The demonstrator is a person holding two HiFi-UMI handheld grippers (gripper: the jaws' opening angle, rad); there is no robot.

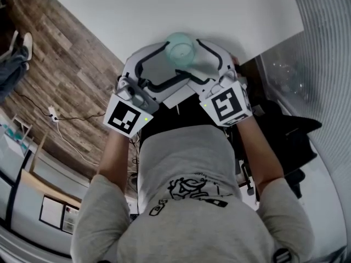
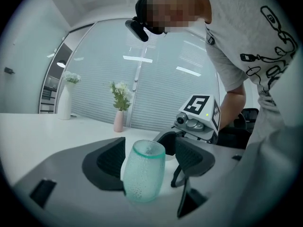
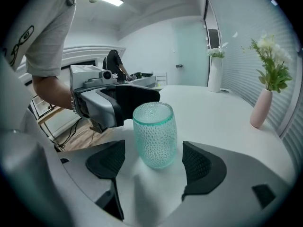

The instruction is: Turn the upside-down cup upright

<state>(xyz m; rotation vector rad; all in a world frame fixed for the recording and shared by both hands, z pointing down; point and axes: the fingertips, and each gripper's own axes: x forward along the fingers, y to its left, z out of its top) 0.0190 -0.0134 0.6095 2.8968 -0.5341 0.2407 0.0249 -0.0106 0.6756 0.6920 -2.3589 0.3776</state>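
A teal, dimpled glass cup stands on the white table with its rim facing up. In the left gripper view the cup sits between the wide-set pads of my left gripper; it lies close to the left pad and no pad presses on it. In the right gripper view the cup stands between the pads of my right gripper, with a gap on each side. Both grippers reach in from the table's near edge and face each other around the cup.
A pink vase and a tall white vase, both with flowers, stand further back on the table. A glass wall with blinds runs along one side. Wood floor lies to the left.
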